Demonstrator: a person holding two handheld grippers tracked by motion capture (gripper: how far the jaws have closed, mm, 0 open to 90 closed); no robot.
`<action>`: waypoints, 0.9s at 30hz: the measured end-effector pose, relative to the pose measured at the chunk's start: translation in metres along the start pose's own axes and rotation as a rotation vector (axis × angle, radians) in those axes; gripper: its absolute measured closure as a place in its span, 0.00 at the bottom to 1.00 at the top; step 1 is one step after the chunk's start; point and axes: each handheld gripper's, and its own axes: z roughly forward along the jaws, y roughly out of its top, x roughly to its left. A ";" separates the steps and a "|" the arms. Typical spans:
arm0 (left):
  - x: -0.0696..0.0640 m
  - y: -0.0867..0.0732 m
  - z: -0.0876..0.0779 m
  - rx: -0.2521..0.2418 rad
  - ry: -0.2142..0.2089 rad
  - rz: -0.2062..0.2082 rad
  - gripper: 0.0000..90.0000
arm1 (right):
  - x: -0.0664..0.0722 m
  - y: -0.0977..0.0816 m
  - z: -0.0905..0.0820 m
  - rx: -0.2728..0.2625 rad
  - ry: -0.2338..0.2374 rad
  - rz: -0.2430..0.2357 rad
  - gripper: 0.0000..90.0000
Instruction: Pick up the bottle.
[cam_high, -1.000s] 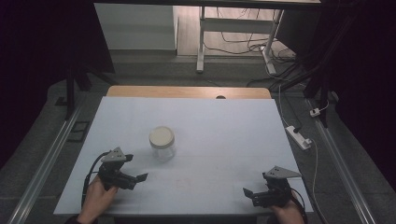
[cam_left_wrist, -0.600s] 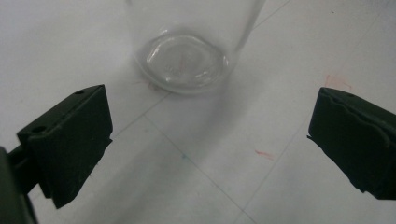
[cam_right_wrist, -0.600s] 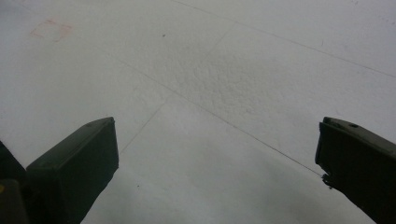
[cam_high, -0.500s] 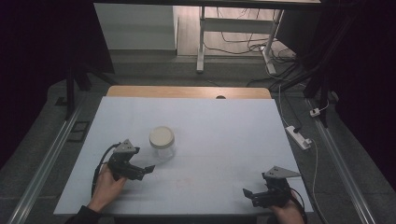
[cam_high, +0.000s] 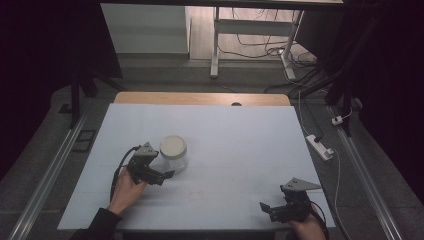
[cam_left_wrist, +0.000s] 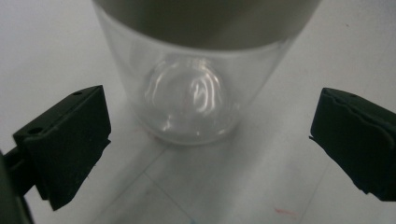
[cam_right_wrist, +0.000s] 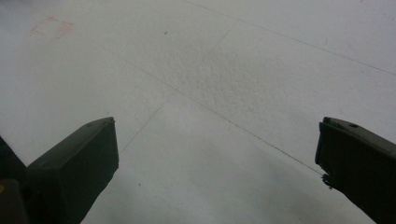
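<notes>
Pale and bare, the white table (cam_high: 240, 150) is seen under dim light, with a clear glass jar (cam_high: 173, 154) stood upright left of centre, a cream lid (cam_high: 173, 145) fitted on top. At the jar's near-left side the left gripper (cam_high: 162, 176) is held, jaws spread wide either side of the glass without touching it. Over at the near right corner the right gripper (cam_high: 267, 207) is kept low above bare tabletop, jaws likewise wide apart
</notes>
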 end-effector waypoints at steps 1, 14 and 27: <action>0.000 0.001 0.001 -0.004 0.003 -0.003 0.00 | 0.000 0.000 0.000 0.000 0.002 0.002 0.00; 0.005 0.018 0.018 -0.030 0.013 0.021 0.00 | 0.000 0.000 0.001 0.006 0.005 0.005 0.00; 0.005 0.025 0.028 -0.022 0.029 0.051 0.06 | 0.000 0.000 0.001 0.008 0.010 0.002 0.00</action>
